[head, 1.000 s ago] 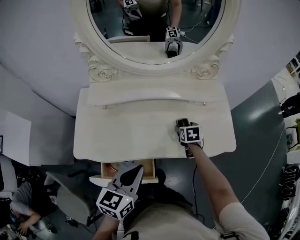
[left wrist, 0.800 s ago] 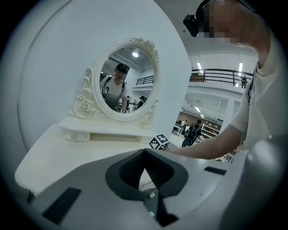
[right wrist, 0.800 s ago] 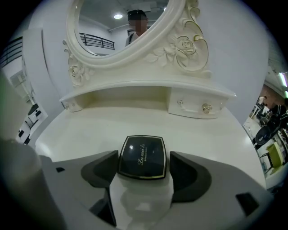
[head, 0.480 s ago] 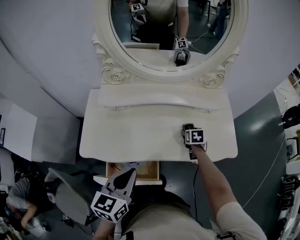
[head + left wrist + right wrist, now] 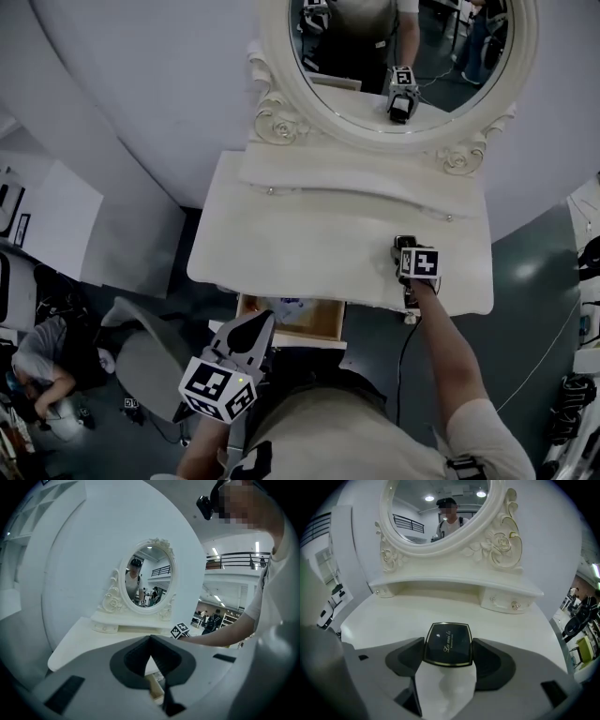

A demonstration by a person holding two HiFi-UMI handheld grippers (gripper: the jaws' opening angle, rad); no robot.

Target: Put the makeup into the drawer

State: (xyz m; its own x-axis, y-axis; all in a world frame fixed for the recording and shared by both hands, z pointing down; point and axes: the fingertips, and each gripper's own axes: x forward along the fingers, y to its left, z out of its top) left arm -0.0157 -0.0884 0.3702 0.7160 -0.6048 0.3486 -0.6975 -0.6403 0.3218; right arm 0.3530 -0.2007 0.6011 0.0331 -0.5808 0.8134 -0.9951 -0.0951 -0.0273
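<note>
My right gripper (image 5: 405, 247) lay over the right front part of the dressing table (image 5: 300, 239), pointing toward its back. Its jaws were partly closed, pressed against the two sides of a black compact (image 5: 447, 644) with a gold rim and gold lettering on the lid. The compact sat between the pads (image 5: 405, 660), just above the dressing table's white top. I could not tell whether it touched that top.

My left gripper (image 5: 251, 328) hung below the dressing table's front edge, toward its left half. Its jaws were fully together, tip against tip, with nothing between them.

The drawer (image 5: 330, 324) stood pulled out from under the dressing table's front edge, just beside my left gripper's tips, its wooden walls showing. The oval mirror (image 5: 394, 56) rose at the dressing table's back.
</note>
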